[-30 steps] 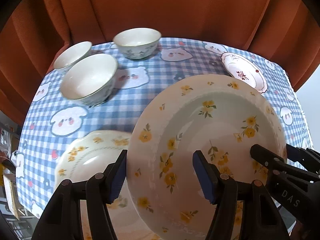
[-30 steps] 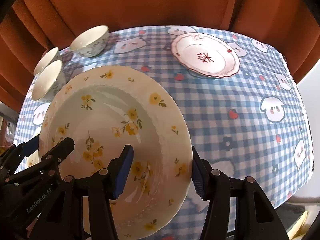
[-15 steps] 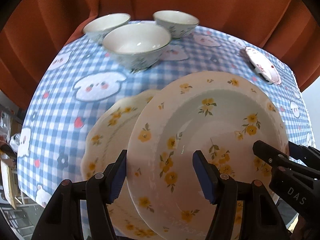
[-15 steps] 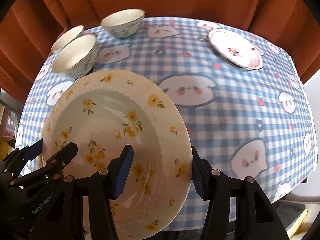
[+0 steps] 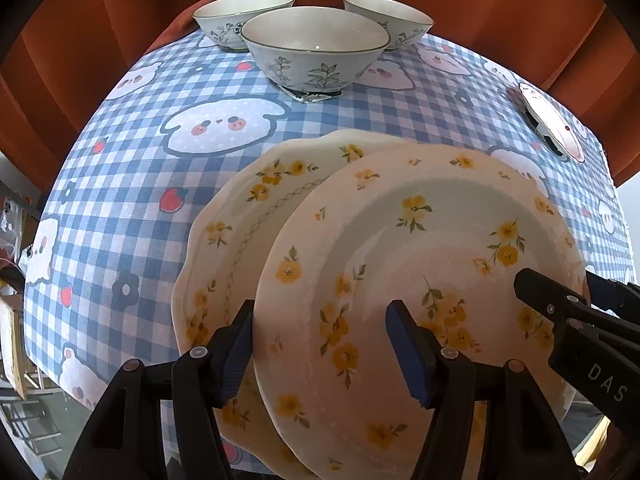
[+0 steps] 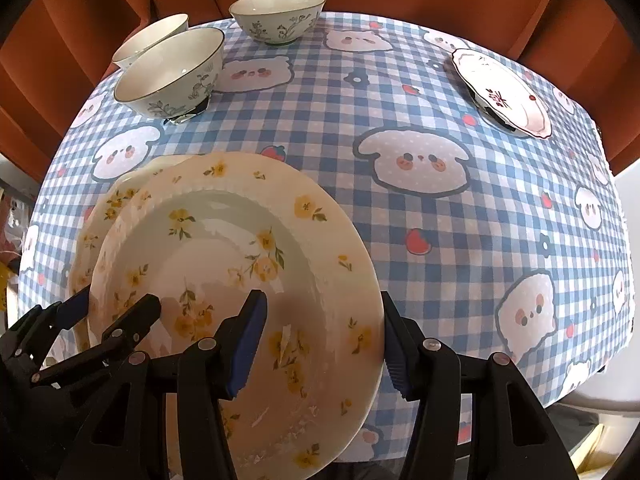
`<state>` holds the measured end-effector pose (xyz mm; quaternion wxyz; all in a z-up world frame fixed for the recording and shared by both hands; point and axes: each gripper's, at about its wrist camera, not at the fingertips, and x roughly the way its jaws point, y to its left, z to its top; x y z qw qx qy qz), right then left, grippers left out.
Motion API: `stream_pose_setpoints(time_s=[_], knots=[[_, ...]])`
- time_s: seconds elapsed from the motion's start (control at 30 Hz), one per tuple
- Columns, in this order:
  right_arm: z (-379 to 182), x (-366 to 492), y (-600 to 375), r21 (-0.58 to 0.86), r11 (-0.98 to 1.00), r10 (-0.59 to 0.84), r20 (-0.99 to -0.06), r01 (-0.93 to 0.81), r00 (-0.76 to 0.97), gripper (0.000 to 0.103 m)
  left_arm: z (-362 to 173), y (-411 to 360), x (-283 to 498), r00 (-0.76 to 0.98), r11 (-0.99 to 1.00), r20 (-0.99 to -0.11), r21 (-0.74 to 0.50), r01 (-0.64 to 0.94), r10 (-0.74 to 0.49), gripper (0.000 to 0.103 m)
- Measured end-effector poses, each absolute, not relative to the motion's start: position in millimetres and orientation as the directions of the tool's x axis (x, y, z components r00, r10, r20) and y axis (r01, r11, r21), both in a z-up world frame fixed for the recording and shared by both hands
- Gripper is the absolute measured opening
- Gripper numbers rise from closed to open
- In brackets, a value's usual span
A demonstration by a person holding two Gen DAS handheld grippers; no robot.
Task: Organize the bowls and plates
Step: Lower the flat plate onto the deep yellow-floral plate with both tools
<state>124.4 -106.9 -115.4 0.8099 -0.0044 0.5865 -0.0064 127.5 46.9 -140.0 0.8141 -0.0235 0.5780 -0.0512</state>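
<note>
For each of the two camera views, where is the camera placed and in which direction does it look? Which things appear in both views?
Left wrist: on the left gripper, looking steeply down along its fingers at the held yellow-flower plate; the right gripper shows at right.
Right wrist: on the right gripper, looking steeply down at the same plate; the left gripper shows at left.
Shared: that plate, the scalloped plate under it, three bowls, the red-pattern plate, the checked tablecloth.

Both tools, left tool (image 5: pixel 320 344) and right tool (image 5: pixel 560 284), clamp the flowered plate (image 5: pixel 420 280) above a scalloped plate (image 5: pixel 248 216).
</note>
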Motion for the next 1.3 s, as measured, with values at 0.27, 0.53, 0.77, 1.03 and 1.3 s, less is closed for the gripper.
stream_pose_setpoints(time_s=[0.27,0.53,0.77,1.03,1.3], knots=[[-122,131,-103,-0.015,1.000,-0.009,-0.953,-0.019,0.304,0.057,-143,50,129,0.338,0.997,-0.938,-0.072,0.033,-0.079,0.066],[-127,132,-102,-0.011,1.000,-0.003,-0.949,-0.022,0.314,0.057,-143,48,128,0.351,0.999,-0.935,-0.041,0.003,-0.040,0.066],[-120,124,-111,0.066,0.997,0.050,-0.936,0.033,0.348,0.058,-143,45,128,0.364,1.000,-0.931,-0.004,0.004,-0.005,0.067],[-111,113,-116,0.050,0.998,0.029,-0.925,0.044,0.380,0.038,-142,43,129,0.358,0.999,-0.933,0.025,0.022,0.016,0.067],[-121,114,-112,0.050,0.997,0.026,-0.931,0.059,0.364,0.035,-129,52,123,0.374,0.998,-0.927,0.030,0.057,0.006,0.069]])
